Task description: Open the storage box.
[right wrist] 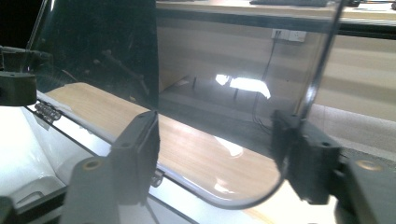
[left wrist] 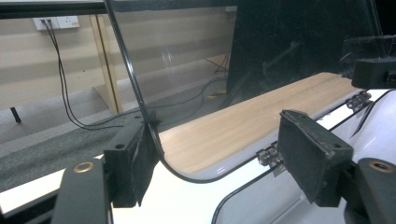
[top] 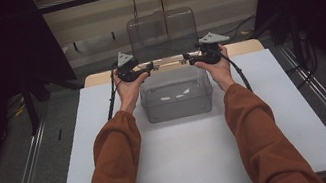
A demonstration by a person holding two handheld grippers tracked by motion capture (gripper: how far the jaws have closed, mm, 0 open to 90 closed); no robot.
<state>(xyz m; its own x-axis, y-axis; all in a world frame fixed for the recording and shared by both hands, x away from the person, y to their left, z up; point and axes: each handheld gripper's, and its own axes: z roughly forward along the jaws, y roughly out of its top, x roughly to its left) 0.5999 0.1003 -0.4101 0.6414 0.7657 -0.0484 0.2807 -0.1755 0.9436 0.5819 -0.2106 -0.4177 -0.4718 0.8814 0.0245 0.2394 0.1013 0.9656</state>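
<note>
A clear, box-shaped plastic container [top: 176,96] stands on the white tabletop [top: 277,117], a little toward twelve o'clock from its middle. Its transparent hinged lid [top: 163,33] is swung up and stands nearly upright at the box's twelve o'clock rim, held there by small metal hinges [left wrist: 267,154].

The left claw [top: 147,67] sits at the lid's nine o'clock corner. In the left gripper view its two black jaws stand well apart; the lid's rounded edge [left wrist: 140,100] runs down just beside the pad at nine o'clock, while the three o'clock pad is clear of it, so nothing is gripped. The right claw [top: 188,57] is at the lid's three o'clock corner. In the right gripper view its jaws are likewise parted, with the lid's curved corner [right wrist: 285,172] passing close by the three o'clock pad, and no squeeze shows.

Behind the box, at twelve o'clock, a strip of pale wooden board [top: 244,47] lies along the tabletop's far edge. Beyond it are a grey carpeted floor [top: 94,58] with trailing black cables [left wrist: 63,88] and a wall socket [left wrist: 60,22]. Orange-brown sleeves [top: 114,171] flank the box at seven and five o'clock. Nothing lies between the claws and the lid.
</note>
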